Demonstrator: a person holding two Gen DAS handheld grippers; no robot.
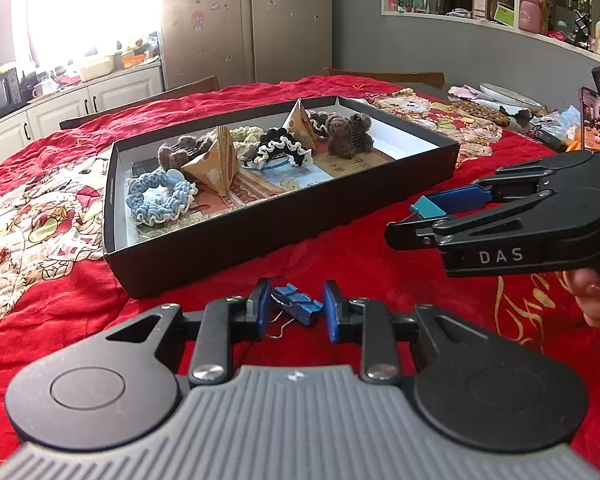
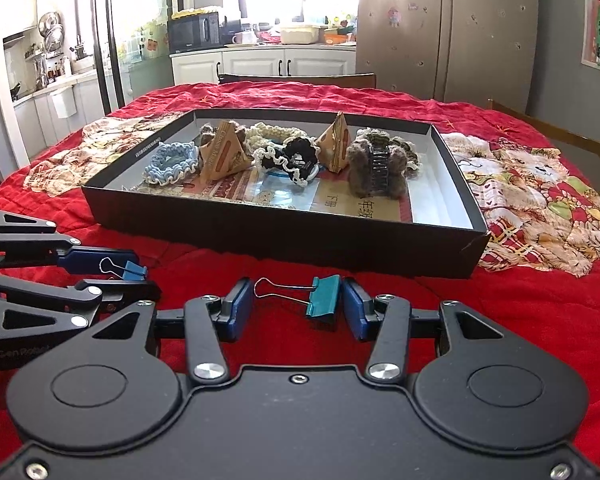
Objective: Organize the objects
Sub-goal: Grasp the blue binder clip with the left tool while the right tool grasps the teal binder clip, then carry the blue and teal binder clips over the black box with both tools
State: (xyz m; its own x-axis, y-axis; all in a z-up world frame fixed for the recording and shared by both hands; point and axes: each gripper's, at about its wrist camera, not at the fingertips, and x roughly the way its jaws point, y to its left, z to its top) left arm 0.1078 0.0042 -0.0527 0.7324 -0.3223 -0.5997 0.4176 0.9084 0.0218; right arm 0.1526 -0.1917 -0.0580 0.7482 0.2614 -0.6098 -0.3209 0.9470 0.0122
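A black shallow box point(image 1: 276, 236) point(image 2: 284, 240) lies on the red cloth. It holds a blue scrunchie point(image 1: 160, 198) point(image 2: 172, 166), a black-and-white scrunchie point(image 1: 282, 148), a cream one, brown fuzzy hair claws point(image 2: 374, 164) and triangular cardboard packets point(image 1: 216, 164). My left gripper point(image 1: 296, 308) point(image 2: 136, 276) is just in front of the box, shut on a small blue binder clip point(image 1: 300, 306) point(image 2: 135, 269). To its right, my right gripper point(image 2: 298, 304) point(image 1: 416, 216) is shut lengthwise on a teal binder clip point(image 2: 324, 294) point(image 1: 430, 207), its wire handle against the left pad.
A phone point(image 1: 592, 120), a plate and scattered snacks point(image 1: 480, 110) crowd the table's far right. A hand point(image 1: 596, 296) holds the right gripper. Wooden chairs point(image 2: 300, 79) stand behind the table. Patterned patches point(image 2: 540, 200) flank the box on the red cloth.
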